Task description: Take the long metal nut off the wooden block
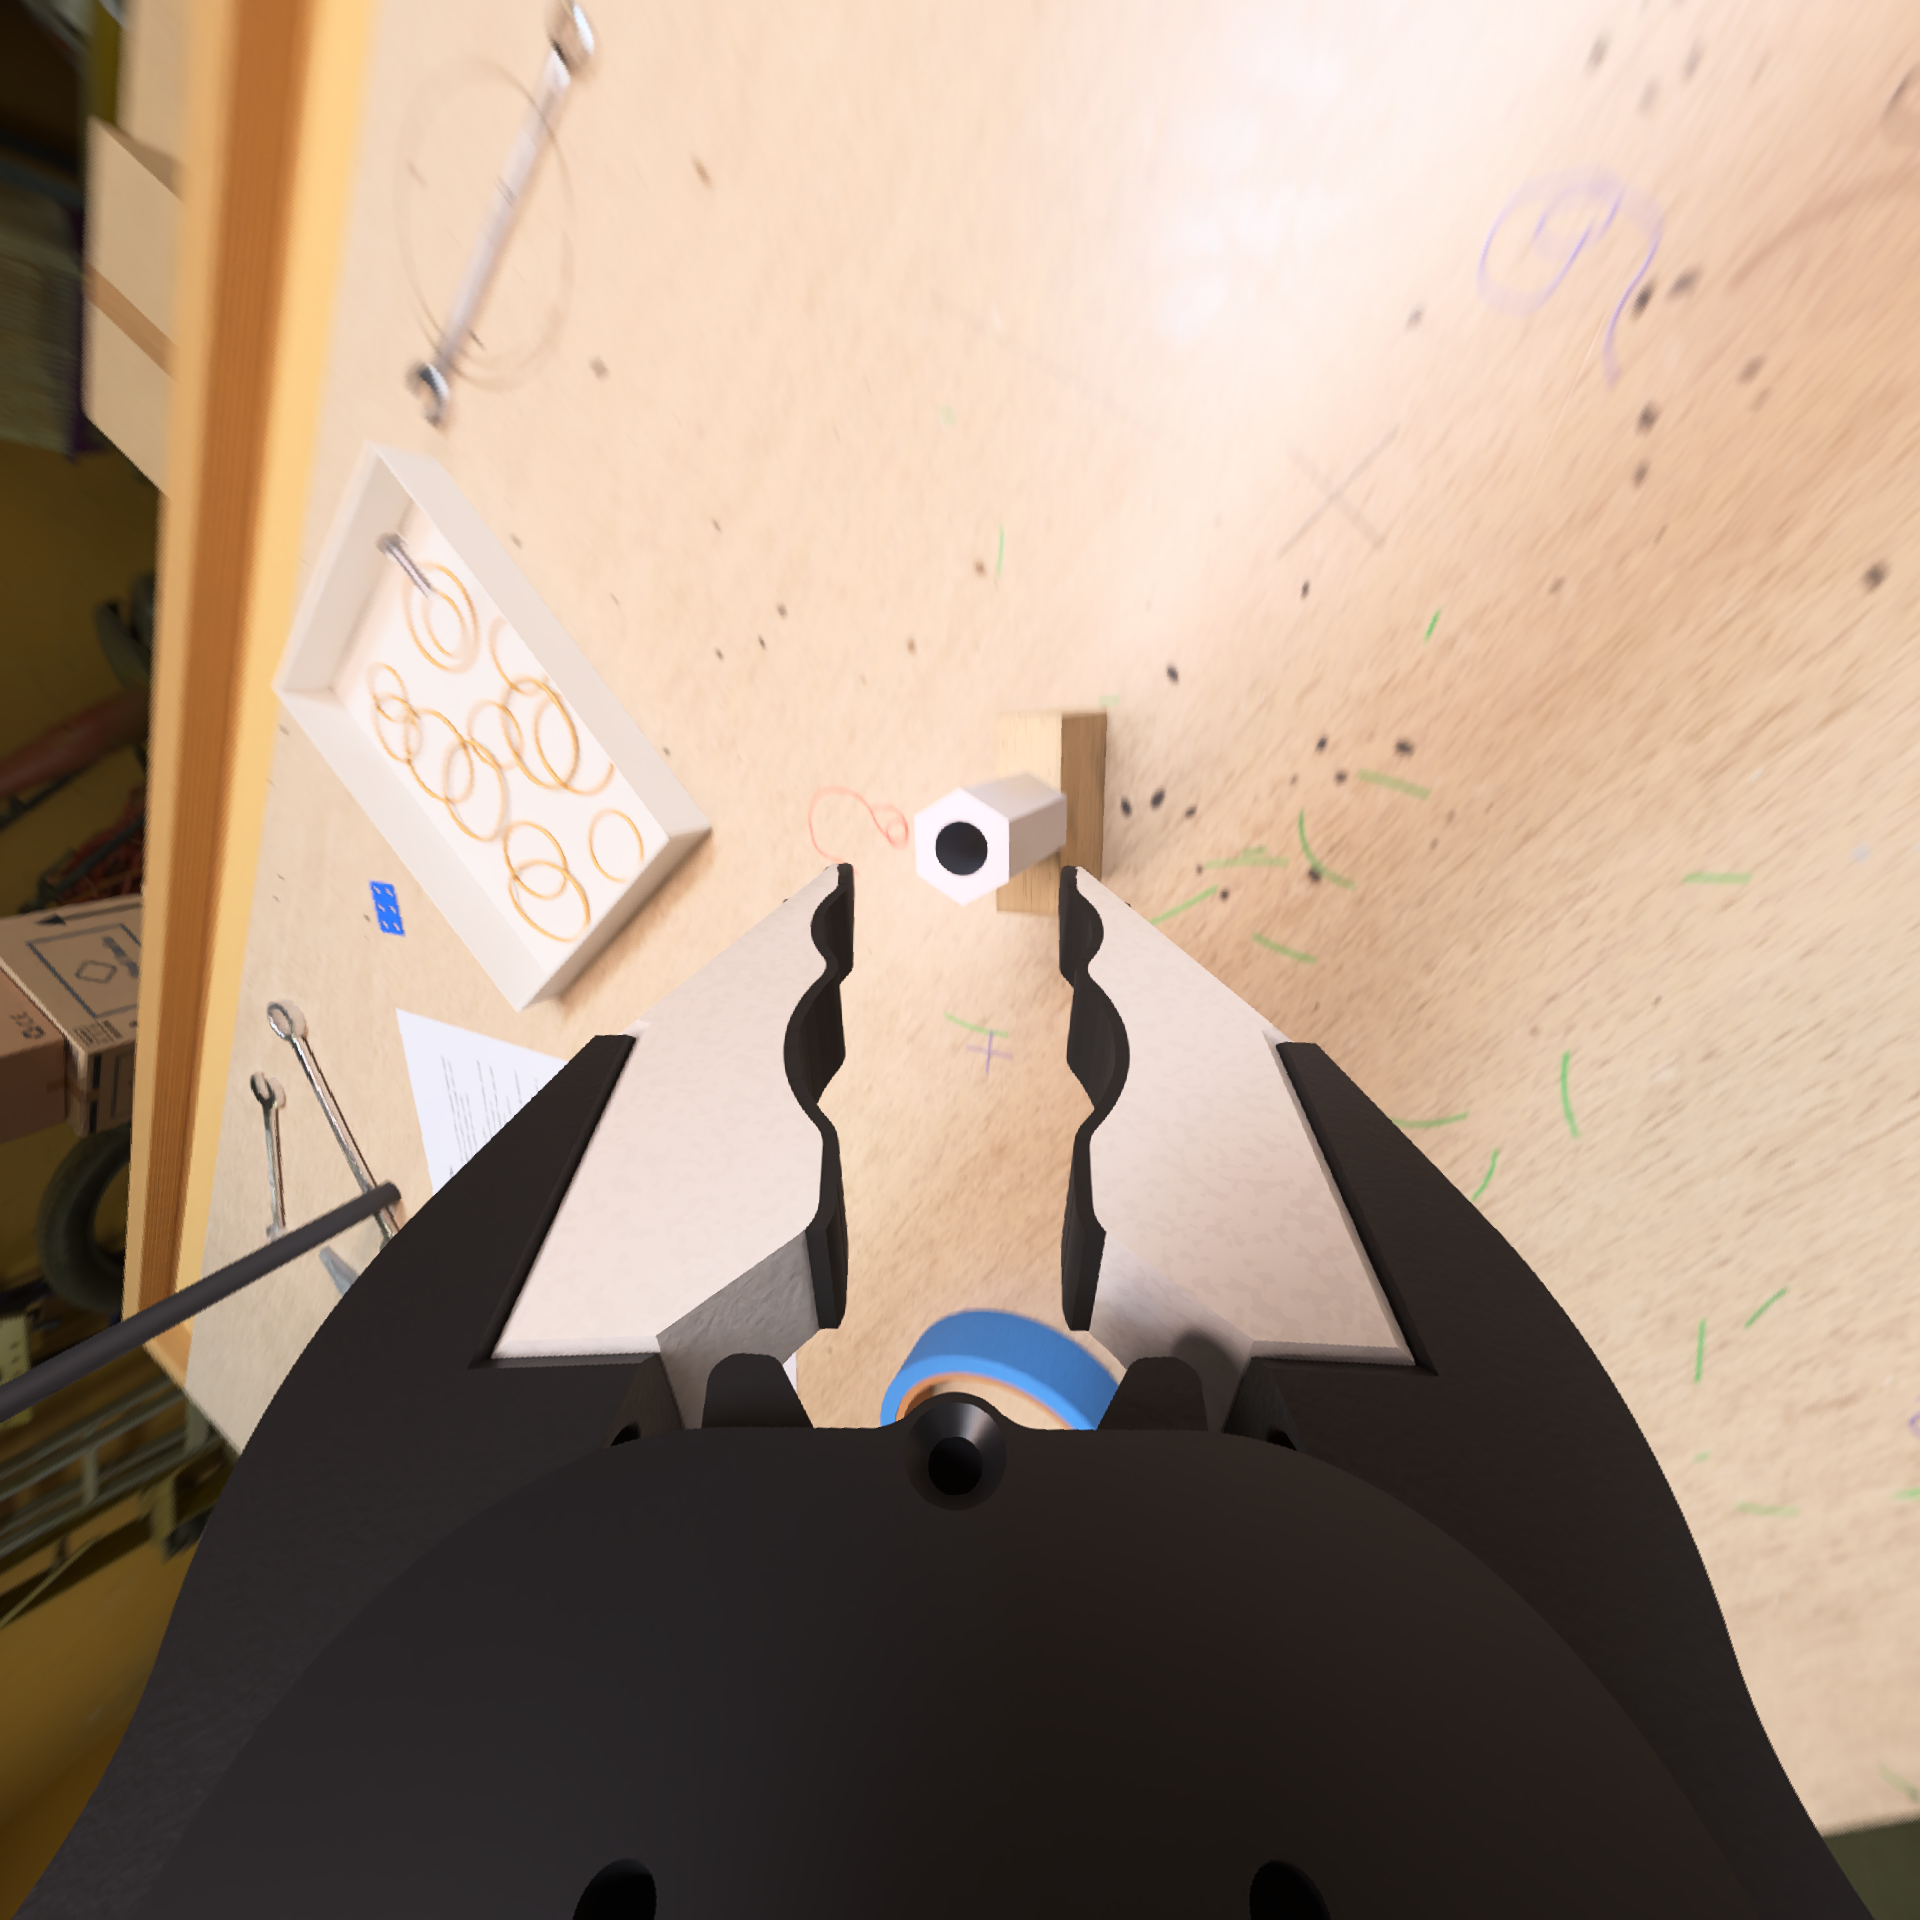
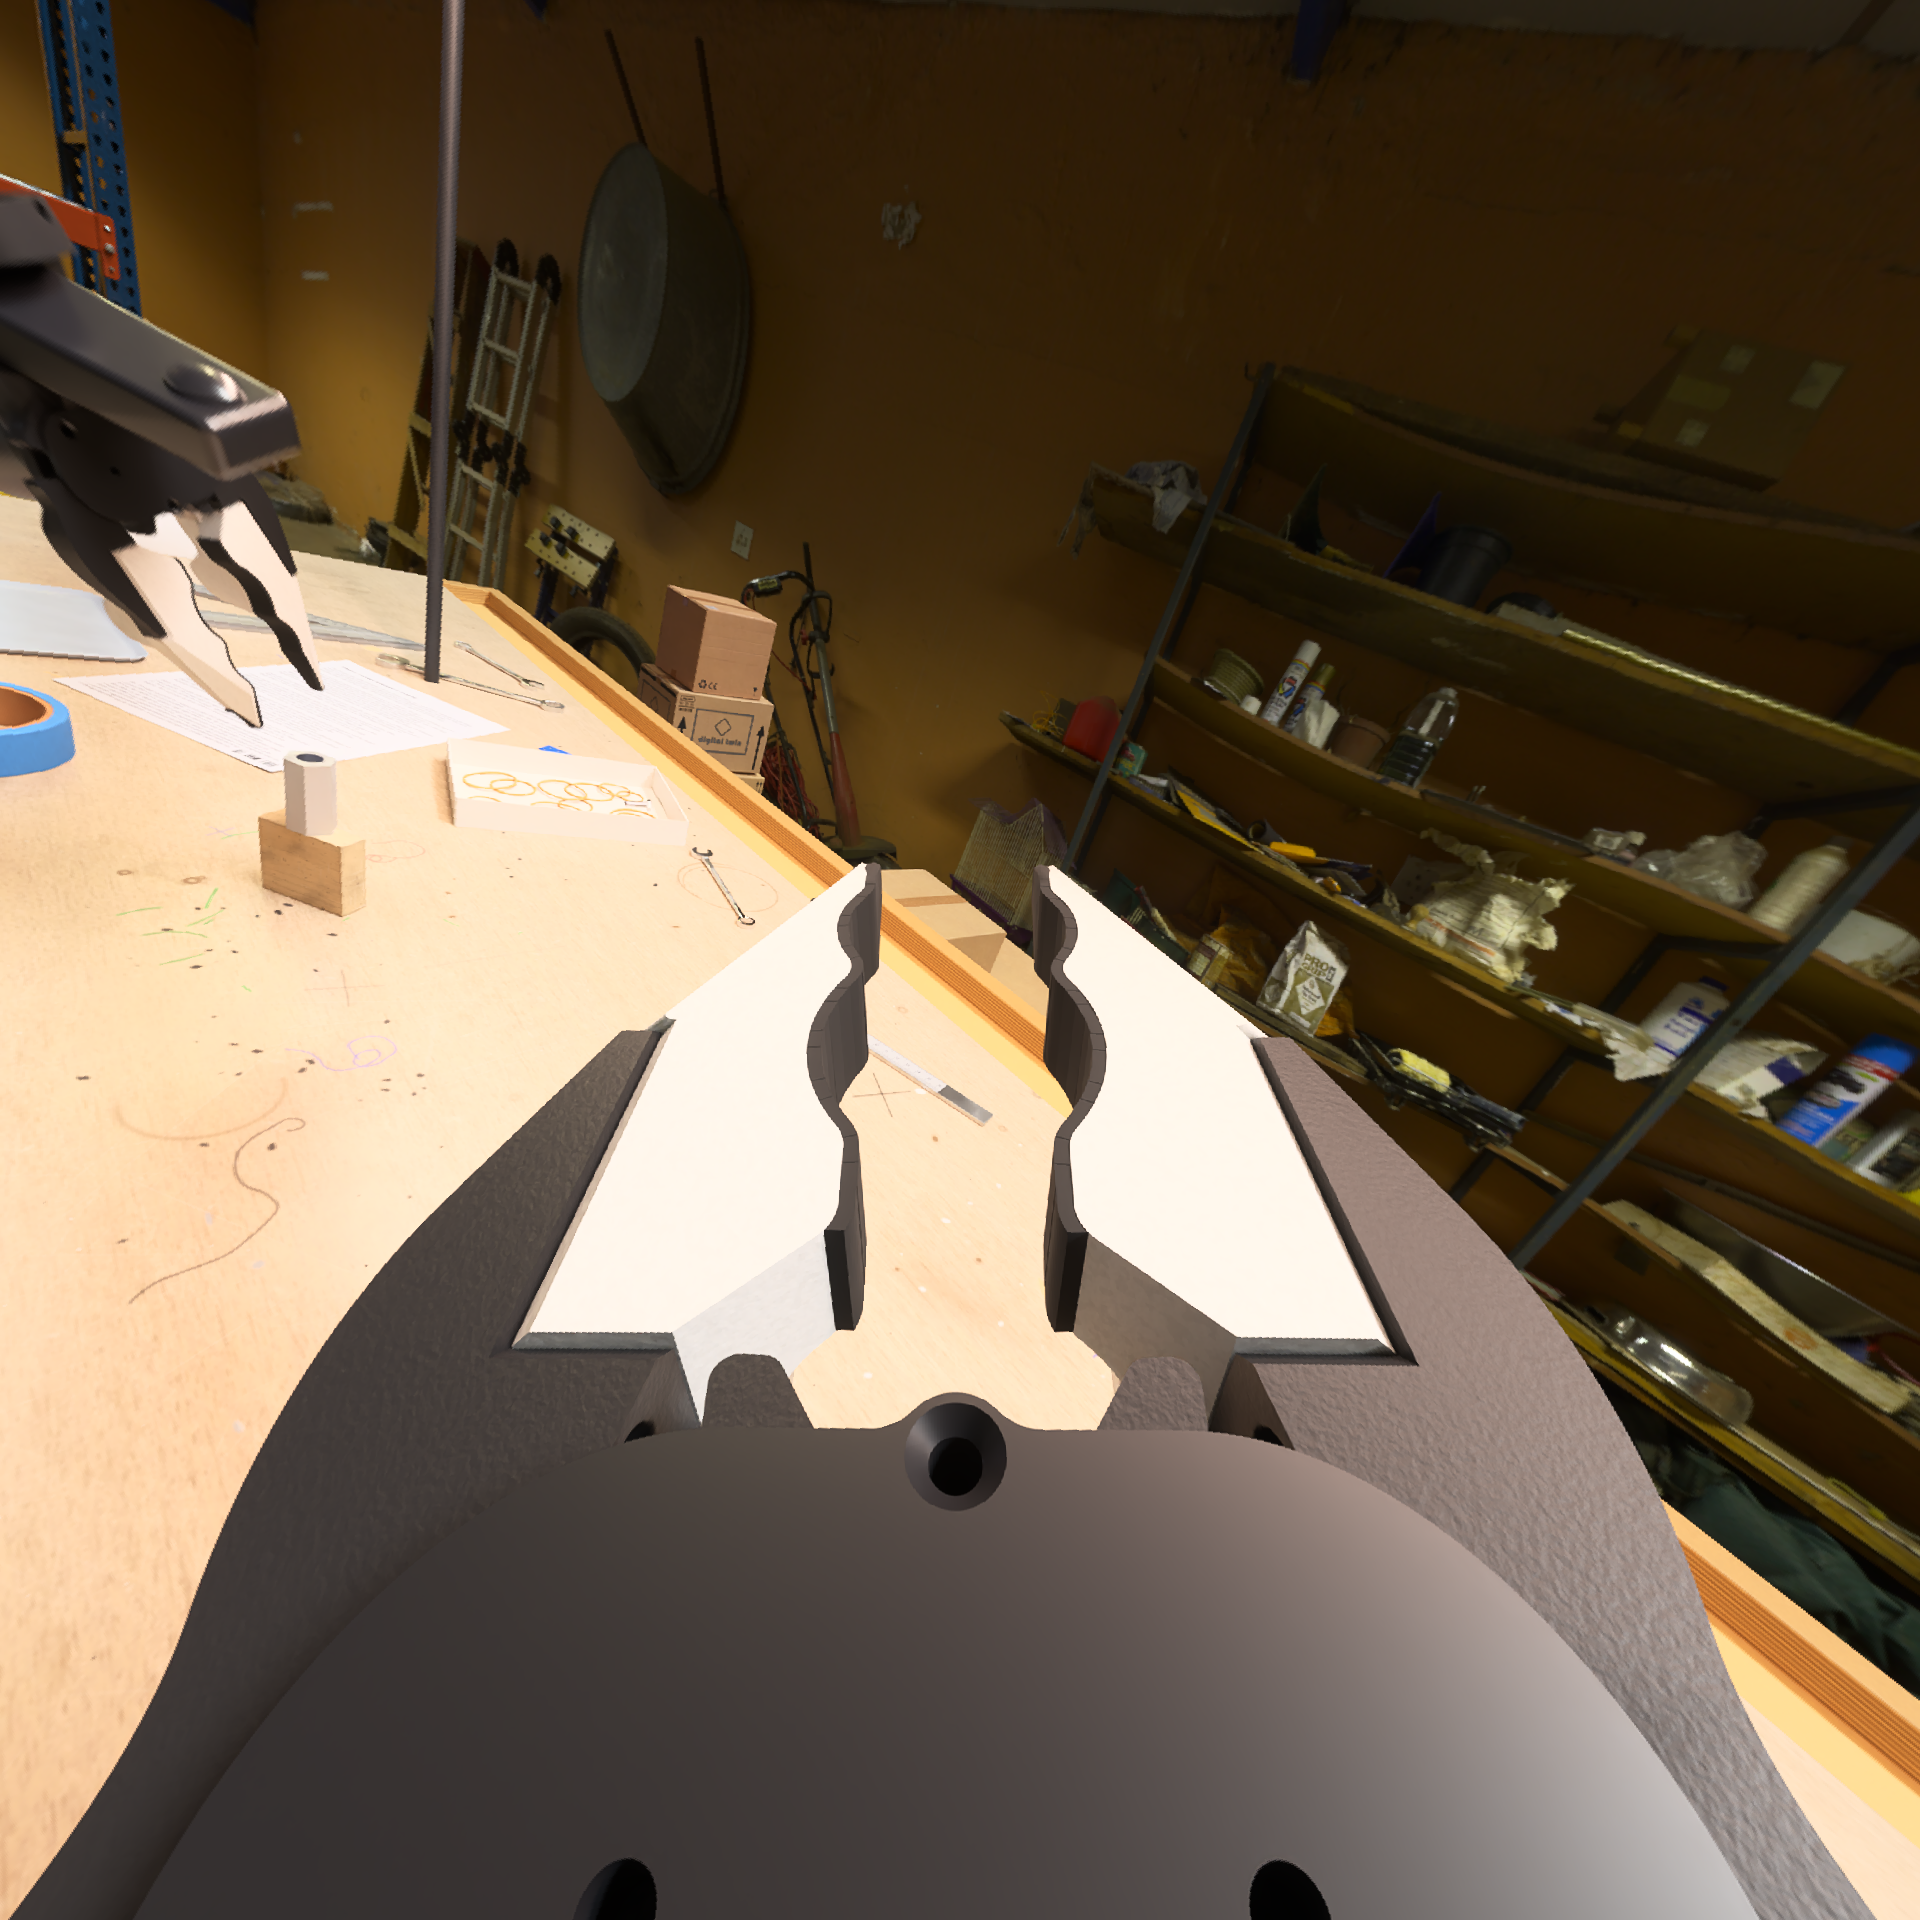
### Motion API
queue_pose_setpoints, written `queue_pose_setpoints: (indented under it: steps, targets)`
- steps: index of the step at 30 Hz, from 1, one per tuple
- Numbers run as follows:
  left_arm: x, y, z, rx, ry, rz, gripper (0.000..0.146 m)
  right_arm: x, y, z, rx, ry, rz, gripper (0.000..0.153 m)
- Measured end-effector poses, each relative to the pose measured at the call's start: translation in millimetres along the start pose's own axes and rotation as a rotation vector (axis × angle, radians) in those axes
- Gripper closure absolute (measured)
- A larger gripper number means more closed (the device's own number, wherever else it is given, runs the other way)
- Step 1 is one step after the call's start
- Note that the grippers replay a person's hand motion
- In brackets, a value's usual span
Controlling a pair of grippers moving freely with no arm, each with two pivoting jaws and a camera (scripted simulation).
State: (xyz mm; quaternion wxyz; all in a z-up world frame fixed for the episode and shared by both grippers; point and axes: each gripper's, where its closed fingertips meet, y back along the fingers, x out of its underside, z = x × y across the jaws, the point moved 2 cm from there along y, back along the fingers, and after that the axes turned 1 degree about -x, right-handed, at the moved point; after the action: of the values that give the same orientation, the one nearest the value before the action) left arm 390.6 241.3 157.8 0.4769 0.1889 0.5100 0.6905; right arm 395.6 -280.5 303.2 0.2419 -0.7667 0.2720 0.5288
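A long hexagonal metal nut [image 1: 987, 842] stands upright on a small wooden block [image 1: 1070, 800] on the workbench. My left gripper [image 1: 956, 873] is open and empty. It points down at the nut from above, its tips just short of the nut's top. In the right wrist view the nut [image 2: 310, 792] and block [image 2: 312, 864] stand at the far left, with the left gripper [image 2: 281, 701] hovering over them. My right gripper [image 2: 956, 883] is open and empty, well to the right of the block near the bench edge.
A white tray [image 1: 644, 769] of gold rings lies left of the block. Wrenches [image 1: 312, 1101], a paper sheet [image 1: 457, 1091] and a blue tape roll [image 1: 997, 1361] lie nearby. A thin dark rod [image 2: 445, 343] stands on the bench. A steel ruler [image 2: 935, 1086] lies near the raised bench rim [image 2: 727, 790]. Shelves [image 2: 1455, 831] stand beyond.
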Motion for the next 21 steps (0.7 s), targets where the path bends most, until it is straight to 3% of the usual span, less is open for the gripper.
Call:
queue_pose_setpoints:
  steps: [4, 14, 21]
  targets:
    - [11, -22, 0, 0.009, -0.041, 0.074, 0.101, 1, 1, -2, 0.0, -0.003, -0.005, 0.124]
    - [14, -37, 0, 0.164, -0.059, 0.227, 0.096, 9, -2, -5, 0.007, 0.003, 0.03, 0.123]
    - [17, -47, -4, 0.336, 0.058, 0.314, 0.1, 16, -6, -5, 0.021, 0.024, 0.065, 0.122]
